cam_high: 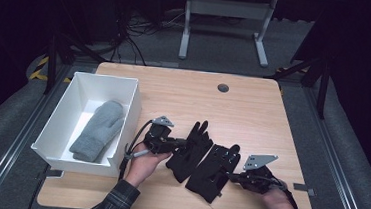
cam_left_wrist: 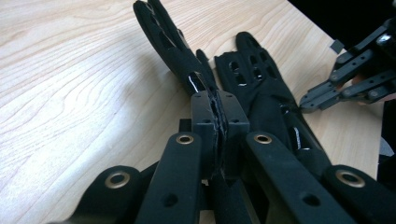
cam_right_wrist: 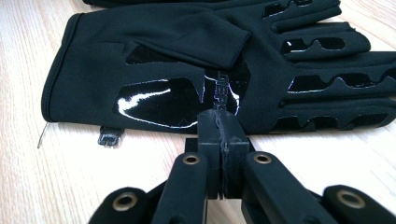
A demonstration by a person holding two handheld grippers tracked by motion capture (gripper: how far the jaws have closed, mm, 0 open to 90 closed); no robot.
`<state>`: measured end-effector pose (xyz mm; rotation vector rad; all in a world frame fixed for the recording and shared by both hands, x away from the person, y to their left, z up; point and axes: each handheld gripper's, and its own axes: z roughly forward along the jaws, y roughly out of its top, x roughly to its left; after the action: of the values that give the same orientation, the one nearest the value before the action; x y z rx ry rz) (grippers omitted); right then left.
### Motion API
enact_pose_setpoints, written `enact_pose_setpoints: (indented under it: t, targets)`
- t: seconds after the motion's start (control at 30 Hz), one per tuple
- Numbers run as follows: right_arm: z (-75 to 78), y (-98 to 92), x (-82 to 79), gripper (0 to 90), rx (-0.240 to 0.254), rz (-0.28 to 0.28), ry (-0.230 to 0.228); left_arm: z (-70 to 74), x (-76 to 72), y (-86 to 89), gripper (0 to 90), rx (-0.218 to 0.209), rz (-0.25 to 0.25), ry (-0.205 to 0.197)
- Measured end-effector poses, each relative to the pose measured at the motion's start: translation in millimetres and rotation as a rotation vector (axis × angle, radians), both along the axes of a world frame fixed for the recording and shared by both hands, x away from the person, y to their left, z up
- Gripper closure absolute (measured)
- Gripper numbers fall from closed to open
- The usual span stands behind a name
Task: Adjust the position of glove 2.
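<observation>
Two black gloves point(cam_high: 204, 161) lie side by side near the front edge of the desk point(cam_high: 253, 105), about midway along it, fingers pointing toward the far edge. They are thin knit fabric with glossy black grip patches on palm and fingers; the left-hand glove point(cam_left_wrist: 180, 51) overlaps the right-hand glove point(cam_right_wrist: 187, 70) slightly at the cuff end. The left gripper point(cam_left_wrist: 217, 121) has its jaws pressed together on a fold of the left-hand glove's edge, so that one is pinched. The right gripper point(cam_right_wrist: 219, 128) sits at the side edge of the right-hand glove with its jaws closed; whether any cloth is caught between the pads cannot be told, since they appear to meet just short of the fabric. The step in hand looks like taking hold of the pair to move it. At the desk's left edge stands a white bin point(cam_high: 134, 93) already holding a grey mitten point(cam_high: 98, 130). The next move probably calls for a sure grip on the right-hand glove, then lifting both clear of the desk without dragging one across the other.
</observation>
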<state>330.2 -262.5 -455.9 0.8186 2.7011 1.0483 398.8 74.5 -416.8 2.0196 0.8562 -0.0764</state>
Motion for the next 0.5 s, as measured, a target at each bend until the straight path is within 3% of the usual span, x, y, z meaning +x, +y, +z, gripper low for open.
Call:
enact_pose_setpoints:
  t: [0.5]
  targets:
    - [-0.7,18.0,7.5,90.0,-0.005,0.022,-0.005,10.4,-5.6,-3.8,87.9,-0.051,-0.033,-0.008]
